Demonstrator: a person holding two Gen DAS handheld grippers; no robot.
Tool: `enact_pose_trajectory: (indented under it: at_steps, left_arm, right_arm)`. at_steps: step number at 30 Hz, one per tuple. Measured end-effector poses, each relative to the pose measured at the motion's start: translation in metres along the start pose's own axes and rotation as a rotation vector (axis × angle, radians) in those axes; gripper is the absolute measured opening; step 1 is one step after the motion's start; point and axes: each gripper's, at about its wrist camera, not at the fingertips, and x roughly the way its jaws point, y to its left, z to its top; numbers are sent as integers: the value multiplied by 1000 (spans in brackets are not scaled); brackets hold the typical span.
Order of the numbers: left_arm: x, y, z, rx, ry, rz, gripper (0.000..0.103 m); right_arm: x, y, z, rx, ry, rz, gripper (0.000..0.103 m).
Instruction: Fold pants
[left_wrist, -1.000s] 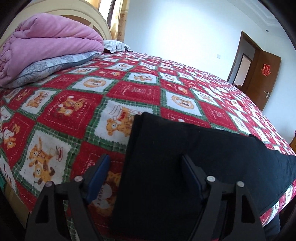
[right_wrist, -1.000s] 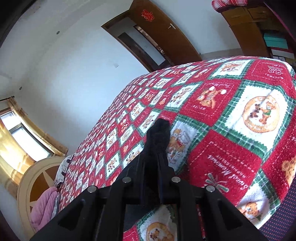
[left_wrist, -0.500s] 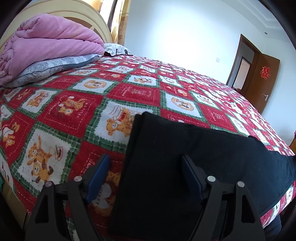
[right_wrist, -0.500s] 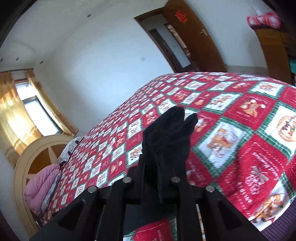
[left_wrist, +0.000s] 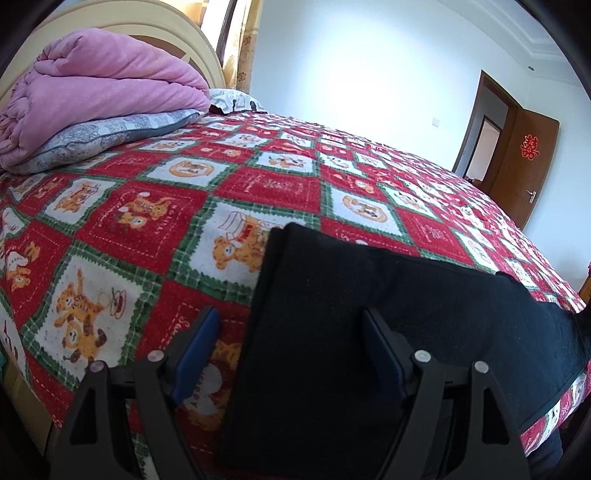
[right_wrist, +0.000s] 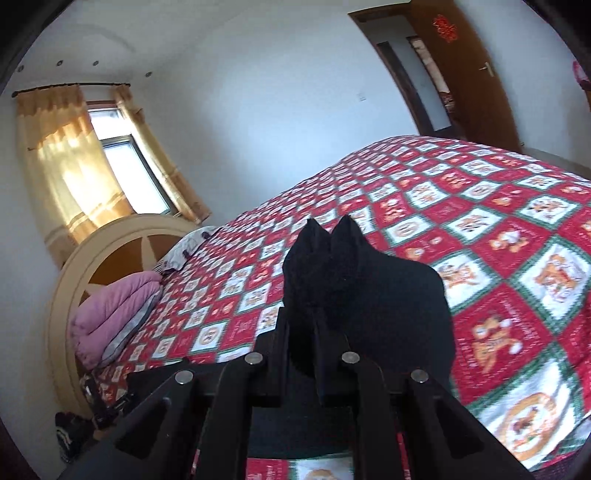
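Observation:
Black pants (left_wrist: 369, 332) lie flat along the near edge of the bed, over the red checked bedspread (left_wrist: 177, 210). My left gripper (left_wrist: 290, 334) hovers open over their left end, with the pants' left edge running between its blue pads (left_wrist: 195, 345); neither pad presses on the cloth. In the right wrist view my right gripper (right_wrist: 317, 317) is shut on the other end of the pants (right_wrist: 369, 288). That end is lifted off the bed, and two cloth corners stick up past the fingers.
A folded pink quilt (left_wrist: 96, 96) on a grey pillow (left_wrist: 99, 138) lies by the cream headboard (right_wrist: 110, 243). A curtained window (right_wrist: 122, 173) is behind it. A brown door (left_wrist: 524, 162) stands open past the far side of the bed.
My right gripper has rolled and swung along the bed toward the headboard, carrying the pants' end higher; more black cloth now bulges in front of it. The left gripper has stayed put.

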Motion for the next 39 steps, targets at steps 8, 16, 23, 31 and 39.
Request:
enact_pose_trajectory:
  at_steps: [8, 16, 23, 31, 39]
  left_arm:
    - [-1, 0, 0, -3, -5, 2, 80]
    - [-1, 1, 1, -5, -9, 3, 80]
    - [-1, 2, 0, -5, -11, 3, 80]
    - [-1, 2, 1, -7, -16, 5, 80]
    - [-1, 2, 1, -7, -17, 5, 80]
  right_arm:
    - [37, 45, -22, -51, 93, 86, 11]
    - [66, 80, -47, -94, 171, 154, 11]
    - [84, 100, -63, -124, 213, 175, 11]
    - [106, 108, -86, -150, 239, 137, 11]
    - [129, 130, -114, -270, 271, 91, 11]
